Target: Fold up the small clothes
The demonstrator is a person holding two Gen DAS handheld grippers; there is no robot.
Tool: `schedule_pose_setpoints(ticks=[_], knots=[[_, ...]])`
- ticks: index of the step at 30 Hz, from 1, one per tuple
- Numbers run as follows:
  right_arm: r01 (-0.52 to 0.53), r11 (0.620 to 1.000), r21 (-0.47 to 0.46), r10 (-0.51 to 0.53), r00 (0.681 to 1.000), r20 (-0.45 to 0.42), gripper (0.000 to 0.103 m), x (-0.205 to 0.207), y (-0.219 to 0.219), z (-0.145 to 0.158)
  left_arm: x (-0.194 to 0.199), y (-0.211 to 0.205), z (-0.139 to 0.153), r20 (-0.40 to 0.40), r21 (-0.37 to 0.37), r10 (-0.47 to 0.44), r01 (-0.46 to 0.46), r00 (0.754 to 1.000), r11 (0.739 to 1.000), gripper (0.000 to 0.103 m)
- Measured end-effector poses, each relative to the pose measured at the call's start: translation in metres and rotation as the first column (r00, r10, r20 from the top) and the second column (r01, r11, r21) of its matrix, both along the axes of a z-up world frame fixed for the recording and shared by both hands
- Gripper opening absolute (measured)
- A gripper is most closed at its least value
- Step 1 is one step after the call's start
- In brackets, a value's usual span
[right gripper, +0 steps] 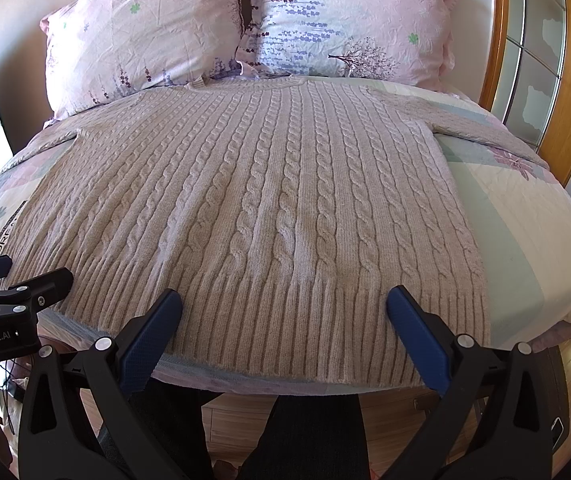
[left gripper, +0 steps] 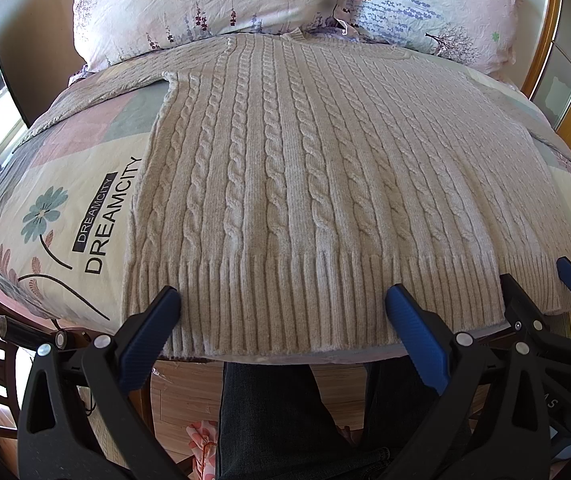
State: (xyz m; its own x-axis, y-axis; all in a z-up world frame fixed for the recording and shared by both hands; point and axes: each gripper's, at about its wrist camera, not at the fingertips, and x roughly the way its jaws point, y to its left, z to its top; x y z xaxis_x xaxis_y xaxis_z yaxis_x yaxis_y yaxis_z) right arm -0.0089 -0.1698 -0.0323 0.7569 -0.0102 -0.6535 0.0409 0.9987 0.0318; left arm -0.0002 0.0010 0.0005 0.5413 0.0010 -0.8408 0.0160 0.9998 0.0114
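A beige cable-knit sweater (left gripper: 305, 168) lies flat on the bed, neck toward the pillows, ribbed hem at the near edge; it also shows in the right wrist view (right gripper: 269, 208). Its sleeves spread out to both sides. My left gripper (left gripper: 283, 300) is open and empty, hovering over the left half of the hem. My right gripper (right gripper: 284, 300) is open and empty over the right half of the hem. The right gripper also shows at the right in the left wrist view (left gripper: 541, 280), and the left gripper at the left in the right wrist view (right gripper: 25, 276).
The bed has a patterned sheet (left gripper: 85, 208) printed DREAMCITY. Two floral pillows (right gripper: 145, 28) (right gripper: 349, 20) stand at the head. A wooden-framed glass door (right gripper: 533, 60) is to the right. The person's dark trouser legs (left gripper: 269, 420) and wood floor are below the bed edge.
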Motion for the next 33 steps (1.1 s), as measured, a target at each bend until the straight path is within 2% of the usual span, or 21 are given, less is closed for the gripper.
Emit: schedule_pose_setpoints(ticks=[7, 9, 10, 12, 13, 15, 16, 18, 19, 20, 21, 22, 23, 24, 25, 28, 30, 31, 33], knots=[[-0.002, 1.0, -0.001, 0.002, 1.0, 0.017, 0.102, 0.0, 0.003, -0.003, 0.002, 0.0, 0.003, -0.004, 0.003, 0.0, 0.0, 1.0, 1.0, 0.101], [-0.046, 0.999, -0.008, 0.047, 0.997, 0.066, 0.102, -0.003, 0.0, -0.004, 0.002, -0.001, 0.003, 0.007, 0.009, -0.007, 0.007, 1.0, 1.0, 0.101], [-0.104, 0.995, 0.003, 0.104, 0.991, 0.082, 0.102, -0.002, -0.005, -0.004, 0.0, -0.002, 0.003, 0.018, 0.011, -0.012, 0.012, 1.0, 1.0, 0.101], [-0.14, 0.989, 0.052, 0.136, 0.988, 0.072, 0.102, 0.009, -0.024, 0.006, -0.003, -0.001, 0.003, 0.036, 0.015, -0.035, 0.034, 0.999, 0.999, 0.101], [-0.128, 0.988, 0.089, 0.12, 0.989, 0.09, 0.102, 0.014, -0.042, 0.016, -0.002, -0.001, 0.003, 0.028, 0.016, -0.048, 0.047, 0.998, 0.999, 0.101], [-0.041, 0.983, 0.178, 0.011, 0.985, 0.17, 0.102, 0.024, -0.095, 0.046, 0.006, 0.006, 0.007, 0.012, -0.001, -0.068, 0.068, 0.998, 0.998, 0.101], [0.016, 0.974, 0.226, -0.062, 0.978, 0.2, 0.102, 0.029, -0.126, 0.059, 0.011, 0.013, 0.013, 0.033, -0.025, -0.059, 0.059, 0.998, 0.998, 0.101], [0.177, 0.921, 0.347, -0.26, 0.942, 0.21, 0.098, 0.047, -0.204, 0.08, 0.025, 0.037, 0.026, 0.077, -0.106, -0.025, 0.033, 0.997, 0.994, 0.101], [0.236, 0.889, 0.392, -0.329, 0.925, 0.191, 0.093, 0.055, -0.235, 0.083, 0.035, 0.055, 0.033, 0.089, -0.178, -0.006, 0.022, 0.996, 0.984, 0.101], [0.31, 0.84, 0.445, -0.409, 0.901, 0.145, 0.078, 0.068, -0.275, 0.084, 0.042, 0.066, 0.037, 0.104, -0.232, 0.006, 0.019, 0.995, 0.973, 0.101], [0.379, 0.789, 0.484, -0.477, 0.874, 0.093, 0.063, 0.079, -0.31, 0.081, 0.05, 0.083, 0.041, 0.132, -0.311, 0.031, 0.012, 0.991, 0.95, 0.101], [0.427, 0.743, 0.516, -0.523, 0.851, 0.049, 0.057, 0.089, -0.337, 0.075, 0.057, 0.1, 0.044, 0.158, -0.386, 0.066, 0.0, 0.985, 0.923, 0.101], [0.481, 0.679, 0.554, -0.572, 0.82, -0.011, 0.047, 0.1, -0.368, 0.066, 0.062, 0.111, 0.046, 0.175, -0.43, 0.101, -0.016, 0.979, 0.903, 0.101], [0.531, 0.619, 0.578, -0.612, 0.788, -0.069, 0.042, 0.109, -0.396, 0.056, 0.07, 0.124, 0.048, 0.192, -0.455, 0.143, -0.041, 0.971, 0.889, 0.101], [0.561, 0.588, 0.582, -0.632, 0.768, -0.103, 0.04, 0.115, -0.412, 0.048, 0.077, 0.131, 0.049, 0.207, -0.448, 0.164, -0.055, 0.965, 0.892, 0.101], [0.647, 0.485, 0.588, -0.68, 0.702, -0.211, 0.036, 0.131, -0.452, 0.022, 0.099, 0.144, 0.055, 0.256, -0.338, 0.152, -0.059, 0.955, 0.939, 0.101], [0.666, 0.417, 0.619, -0.677, 0.682, -0.278, 0.031, 0.135, -0.467, 0.002, 0.114, 0.156, 0.055, 0.255, -0.291, 0.169, -0.091, 0.952, 0.952, 0.101], [0.67, 0.4, 0.625, -0.679, 0.675, -0.289, 0.029, 0.137, -0.468, -0.003, 0.121, 0.164, 0.054, 0.249, -0.296, 0.188, -0.11, 0.95, 0.949, 0.101], [0.667, 0.406, 0.626, -0.695, 0.669, -0.263, 0.027, 0.137, -0.469, -0.005, 0.132, 0.183, 0.051, 0.22, -0.323, 0.236, -0.158, 0.946, 0.933, 0.101]])
